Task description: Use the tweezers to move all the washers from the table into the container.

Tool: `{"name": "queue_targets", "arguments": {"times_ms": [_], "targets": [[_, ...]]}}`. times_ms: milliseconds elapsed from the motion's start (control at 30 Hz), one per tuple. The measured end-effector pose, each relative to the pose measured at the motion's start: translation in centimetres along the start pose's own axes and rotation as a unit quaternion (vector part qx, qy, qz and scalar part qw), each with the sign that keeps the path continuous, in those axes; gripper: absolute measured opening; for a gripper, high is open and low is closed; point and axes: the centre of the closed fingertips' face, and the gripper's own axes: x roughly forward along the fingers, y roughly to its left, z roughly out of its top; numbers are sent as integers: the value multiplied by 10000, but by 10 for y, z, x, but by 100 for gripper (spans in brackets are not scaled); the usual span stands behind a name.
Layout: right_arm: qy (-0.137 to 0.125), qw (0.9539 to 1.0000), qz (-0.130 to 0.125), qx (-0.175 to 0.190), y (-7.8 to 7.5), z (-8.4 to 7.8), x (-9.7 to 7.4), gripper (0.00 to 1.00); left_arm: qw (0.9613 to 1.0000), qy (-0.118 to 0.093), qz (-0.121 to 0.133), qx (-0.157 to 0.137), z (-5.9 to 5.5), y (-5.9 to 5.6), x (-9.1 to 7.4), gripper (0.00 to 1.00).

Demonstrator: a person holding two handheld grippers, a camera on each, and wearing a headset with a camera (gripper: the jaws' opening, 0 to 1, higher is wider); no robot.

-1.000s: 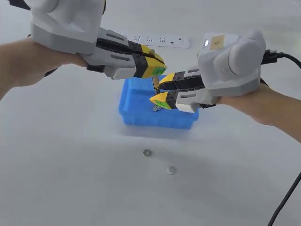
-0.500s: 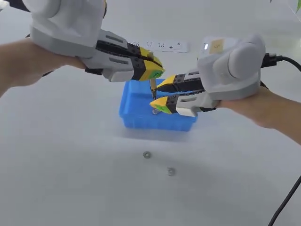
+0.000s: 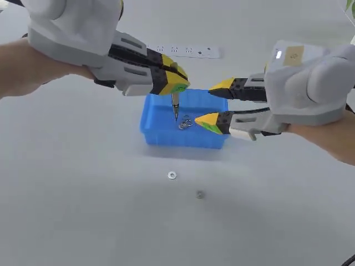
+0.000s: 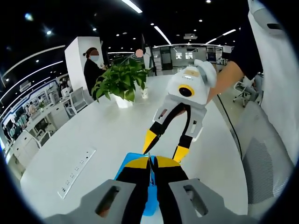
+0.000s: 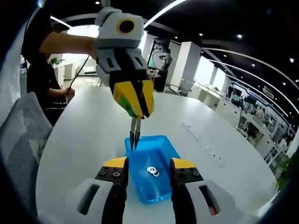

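Observation:
My left gripper (image 3: 176,84) is shut on the thin tweezers (image 3: 175,108), which point straight down over the blue container (image 3: 161,136). A few washers (image 3: 184,123) lie inside it, just right of the tweezer tips. My right gripper (image 3: 204,104) stands open at the container's right end, holding nothing. Two more washers lie on the table in front: one (image 3: 172,175) nearer the container, one (image 3: 199,194) further right. The right gripper view looks between its own open jaws (image 5: 149,163) at the left gripper (image 5: 133,98), the tweezers (image 5: 134,133) and the washers (image 5: 153,171) in the container (image 5: 161,193).
A white power strip (image 3: 183,51) lies on the table behind the container and reappears in the left gripper view (image 4: 77,172). A potted plant (image 4: 122,84) stands further back. The white tabletop (image 3: 83,210) spreads in front.
My right gripper has drawn back to the right, away from the tweezers, and its jaws stand wider apart. The left gripper and tweezers stay over the container.

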Motion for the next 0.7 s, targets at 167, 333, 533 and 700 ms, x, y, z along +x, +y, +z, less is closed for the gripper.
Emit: {"name": "queue_targets", "arguments": {"times_ms": [167,333,533,700], "targets": [[63,9999,-96,97,7,-11,-9,43,9999,137,-64,59,-9,-13,1,7],[131,9999,-87,67,16,-21,-15,52,9999,140,-22,5,-9,-22,-2,7],[-99,9966,10,819,31,-18,-22,61,9998,156,-7,-86,-15,-32,-6,7],[47,9968,189,781,48,-26,-25,68,9999,44,57,-107,-15,-44,-6,7]]}}
